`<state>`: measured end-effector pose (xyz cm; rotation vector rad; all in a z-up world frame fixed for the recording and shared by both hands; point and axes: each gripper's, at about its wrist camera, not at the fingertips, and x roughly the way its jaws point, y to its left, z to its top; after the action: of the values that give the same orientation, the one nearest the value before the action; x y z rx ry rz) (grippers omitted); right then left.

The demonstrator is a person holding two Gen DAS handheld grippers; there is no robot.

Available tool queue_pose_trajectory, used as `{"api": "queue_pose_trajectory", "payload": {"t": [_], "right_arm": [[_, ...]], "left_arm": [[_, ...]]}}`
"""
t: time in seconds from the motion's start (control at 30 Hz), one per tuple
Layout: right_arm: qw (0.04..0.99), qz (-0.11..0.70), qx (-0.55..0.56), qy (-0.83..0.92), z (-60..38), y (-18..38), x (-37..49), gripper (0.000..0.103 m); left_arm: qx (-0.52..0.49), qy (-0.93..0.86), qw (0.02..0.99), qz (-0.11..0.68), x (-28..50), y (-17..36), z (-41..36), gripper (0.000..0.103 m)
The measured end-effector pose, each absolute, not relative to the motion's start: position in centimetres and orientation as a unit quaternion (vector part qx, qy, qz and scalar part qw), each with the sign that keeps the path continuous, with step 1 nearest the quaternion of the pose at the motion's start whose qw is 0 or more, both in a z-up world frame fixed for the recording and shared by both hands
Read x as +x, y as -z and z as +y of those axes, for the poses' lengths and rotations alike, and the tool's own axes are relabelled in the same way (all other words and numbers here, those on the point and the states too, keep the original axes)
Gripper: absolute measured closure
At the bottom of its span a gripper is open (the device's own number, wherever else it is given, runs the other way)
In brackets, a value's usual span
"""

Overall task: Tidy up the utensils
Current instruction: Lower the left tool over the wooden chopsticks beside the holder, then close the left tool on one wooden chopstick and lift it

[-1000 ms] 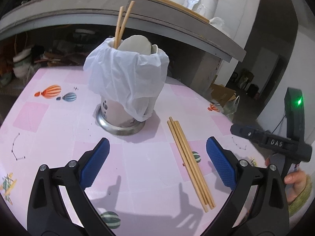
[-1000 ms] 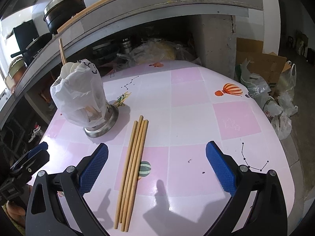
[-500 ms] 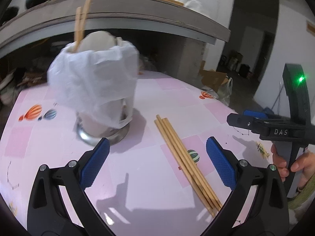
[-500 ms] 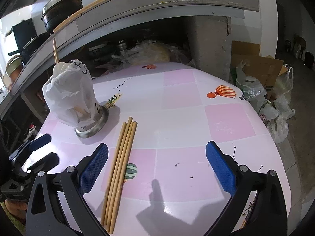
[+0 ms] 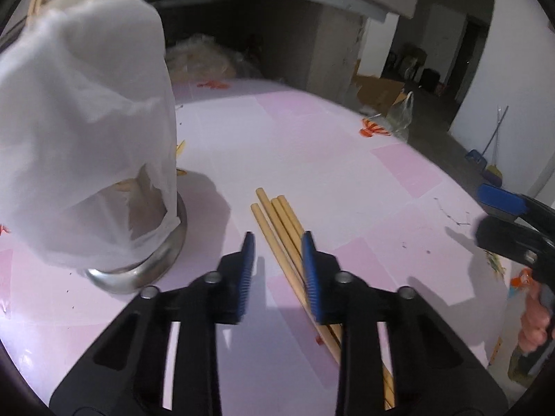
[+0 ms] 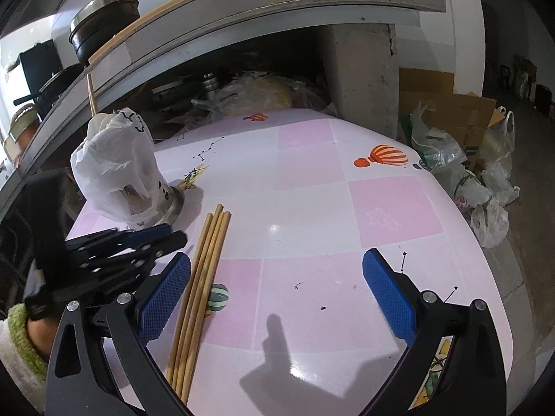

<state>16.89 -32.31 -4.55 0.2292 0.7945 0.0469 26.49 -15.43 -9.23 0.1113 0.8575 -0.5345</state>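
Several wooden chopsticks (image 5: pixel 277 222) lie side by side on the pink checked table (image 6: pixel 312 190). My left gripper (image 5: pixel 277 242) hovers low over their near half, its jaws closing. A gap still shows between the blue pads, and the sticks run under the right pad without being pinched. From the right wrist view the left gripper (image 6: pixel 170 237) sits just left of the chopsticks (image 6: pixel 204 263). A steel utensil holder draped in a white plastic bag (image 5: pixel 83 138) stands to the left, with more chopsticks in it. My right gripper (image 6: pixel 277 260) is wide open above the table, holding nothing.
A grey counter (image 6: pixel 242 10) overhangs the table's far side, with a dark pot (image 6: pixel 100 34) on top. Plastic bags (image 6: pixel 485 190) and a cardboard box (image 6: pixel 451 104) lie on the floor past the right edge. A hand (image 5: pixel 534 326) holds the right gripper.
My left gripper swung right and down over the loose chopsticks, so the bagged holder slid to the left of its view. Its jaws went from wide to narrow. The right gripper barely moved.
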Motion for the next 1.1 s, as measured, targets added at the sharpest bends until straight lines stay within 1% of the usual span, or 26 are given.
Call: {"api": "queue_pose_trajectory", "payload": {"t": [0.03, 0.33, 0.63, 1.1], "right_arm": [[0.915, 0.386, 0.113, -0.023, -32.5, 4.6, 16.8, 0.006], [0.915, 0.385, 0.119, -0.026, -32.9, 4.9, 16.8, 0.006], [0.914, 0.384, 0.126, -0.026, -33.4, 5.0, 16.9, 0.006], [0.916, 0.379, 0.124, -0.028, -33.4, 4.6, 16.9, 0.006]], "left_arm": [[0.055, 0.254, 0.873, 0.413, 26.8, 9.4, -15.6, 0.085], [0.068, 0.228, 0.862, 0.448, 30.0, 11.2, -17.2, 0.092], [0.084, 0.211, 0.858, 0.462, 31.4, 11.7, -18.0, 0.094], [0.087, 0.190, 0.857, 0.472, 31.5, 11.5, -18.1, 0.096]]}}
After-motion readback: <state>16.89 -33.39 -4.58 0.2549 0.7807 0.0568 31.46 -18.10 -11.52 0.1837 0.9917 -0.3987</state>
